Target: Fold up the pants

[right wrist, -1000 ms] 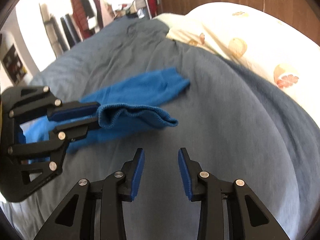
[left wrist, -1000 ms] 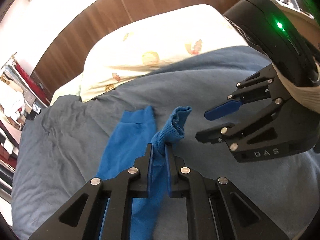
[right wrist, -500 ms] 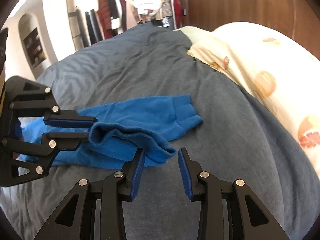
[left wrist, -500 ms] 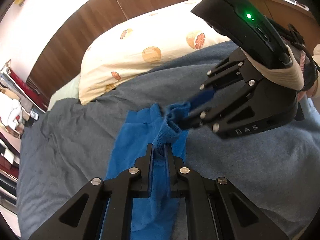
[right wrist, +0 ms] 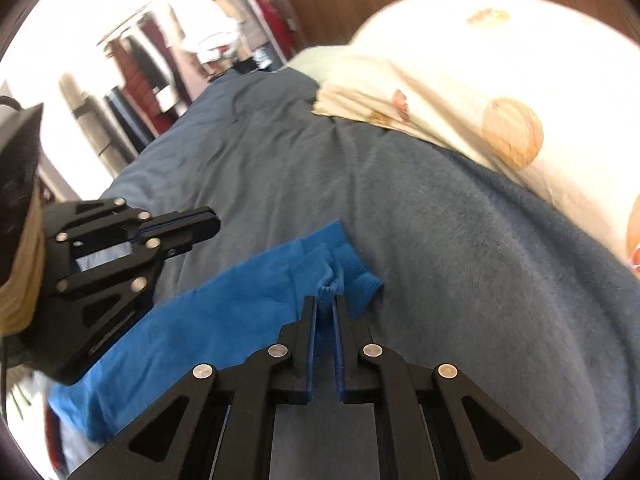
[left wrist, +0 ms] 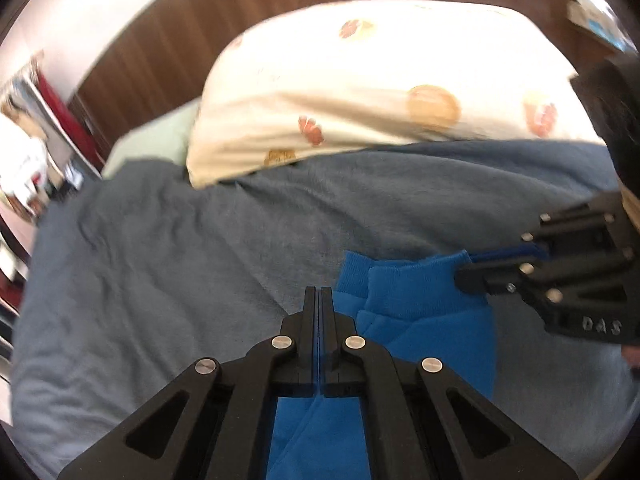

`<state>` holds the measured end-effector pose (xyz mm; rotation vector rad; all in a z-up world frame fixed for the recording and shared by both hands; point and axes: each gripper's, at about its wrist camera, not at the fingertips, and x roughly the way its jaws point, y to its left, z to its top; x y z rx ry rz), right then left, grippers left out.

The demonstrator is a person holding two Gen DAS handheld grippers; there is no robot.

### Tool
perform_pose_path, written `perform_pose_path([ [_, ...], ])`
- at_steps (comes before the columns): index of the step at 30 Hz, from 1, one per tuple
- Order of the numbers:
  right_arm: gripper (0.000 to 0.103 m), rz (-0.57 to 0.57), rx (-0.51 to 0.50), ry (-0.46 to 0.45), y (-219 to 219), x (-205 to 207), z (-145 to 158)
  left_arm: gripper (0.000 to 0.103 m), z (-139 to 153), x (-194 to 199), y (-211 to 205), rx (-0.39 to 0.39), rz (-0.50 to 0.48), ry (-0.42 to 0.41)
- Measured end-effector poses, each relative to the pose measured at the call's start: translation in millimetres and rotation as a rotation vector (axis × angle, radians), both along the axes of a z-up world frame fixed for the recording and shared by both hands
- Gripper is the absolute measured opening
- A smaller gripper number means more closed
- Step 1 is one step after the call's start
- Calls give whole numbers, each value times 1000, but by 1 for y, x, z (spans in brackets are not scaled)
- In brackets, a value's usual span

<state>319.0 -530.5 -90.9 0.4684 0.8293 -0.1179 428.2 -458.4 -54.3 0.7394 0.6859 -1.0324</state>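
Observation:
Blue pants (left wrist: 416,312) lie on the grey-blue blanket (left wrist: 160,264), one leg laid over the other, cuffs toward the pillow. My left gripper (left wrist: 319,300) is shut with nothing between its tips, just left of the cuffs; it shows in the right wrist view (right wrist: 208,220) above the pants. My right gripper (right wrist: 325,304) is shut on the upper leg's ribbed cuff (right wrist: 332,280), which bunches between the pads. It shows in the left wrist view (left wrist: 468,270) at the cuff's right corner.
A cream pillow with fruit print (left wrist: 380,80) lies at the head of the bed against a dark wooden headboard (left wrist: 180,32). A pale green pillow (left wrist: 160,140) sits beside it. Hanging clothes (right wrist: 168,52) stand beyond the far side of the bed.
My right gripper moved in and closed on the cuff that my left gripper held. My left gripper let go, closed empty and moved left. The upper leg now lies flat over the lower one.

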Motion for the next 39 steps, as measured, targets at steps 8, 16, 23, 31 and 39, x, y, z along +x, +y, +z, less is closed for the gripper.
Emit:
perform_pose_path([
  [8,8,-16,-4,40,-4,7,-13,7,-34,24,-21,101,-101,312],
  [16,8,-31,1,75,-8,7,-24,36,-57,30,-31,147,-110,422],
  [23,8,-33,-7,93,-7,11,-31,16,-63,21,-29,149,-127,460],
  [31,8,-80,20,44,-7,8,-17,14,-20,24,-30,82,-141,361],
  [39,8,-146,98,56,-16,26,-34,14,-49,34,-43,174,-147,377],
])
